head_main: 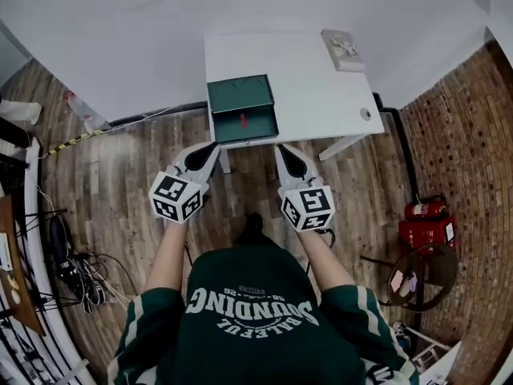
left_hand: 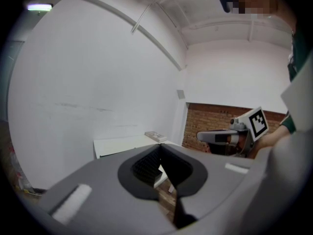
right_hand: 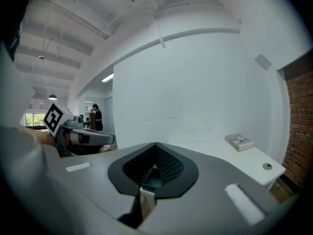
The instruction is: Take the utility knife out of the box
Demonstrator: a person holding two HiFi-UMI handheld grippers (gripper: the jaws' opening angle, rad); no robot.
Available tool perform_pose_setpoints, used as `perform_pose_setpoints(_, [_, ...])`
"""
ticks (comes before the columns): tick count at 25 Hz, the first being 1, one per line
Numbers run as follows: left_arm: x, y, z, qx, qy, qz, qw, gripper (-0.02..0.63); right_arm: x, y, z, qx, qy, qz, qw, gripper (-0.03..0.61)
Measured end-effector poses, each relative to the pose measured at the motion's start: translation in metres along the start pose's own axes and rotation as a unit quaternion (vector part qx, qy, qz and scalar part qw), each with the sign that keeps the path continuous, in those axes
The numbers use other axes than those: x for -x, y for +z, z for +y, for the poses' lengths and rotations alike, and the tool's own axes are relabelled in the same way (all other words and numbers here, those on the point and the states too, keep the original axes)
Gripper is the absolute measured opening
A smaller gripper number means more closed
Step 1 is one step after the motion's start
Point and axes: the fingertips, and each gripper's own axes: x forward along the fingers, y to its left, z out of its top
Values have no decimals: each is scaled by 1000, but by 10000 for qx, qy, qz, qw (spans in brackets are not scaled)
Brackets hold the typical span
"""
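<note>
The left gripper and right gripper were closed tight, empty. The knife lay ahead between them in the box, maybe pointing away.

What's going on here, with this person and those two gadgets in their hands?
A person in a dark green shirt stands facing a white table with a grey two-jaw tool in each hand. The left gripper and the right gripper are both shut and empty, held over the wooden floor just short of the table's near edge. On the table sits an open dark green box with a small red object inside, presumably the utility knife. It has not been picked up yet.
</note>
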Motion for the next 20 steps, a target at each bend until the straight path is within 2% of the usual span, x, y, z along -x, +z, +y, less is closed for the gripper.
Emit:
perform_pose_setpoints(8, [-47, 17, 36, 10, 110, 36, 9999, 51, -65, 6, -26, -38, 277, 135, 9995, 2])
perform_pose_setpoints(20, [-102, 25, 113, 54, -335, 226, 9992, 51, -158, 3, -31, -83, 85, 325, 9994, 2])
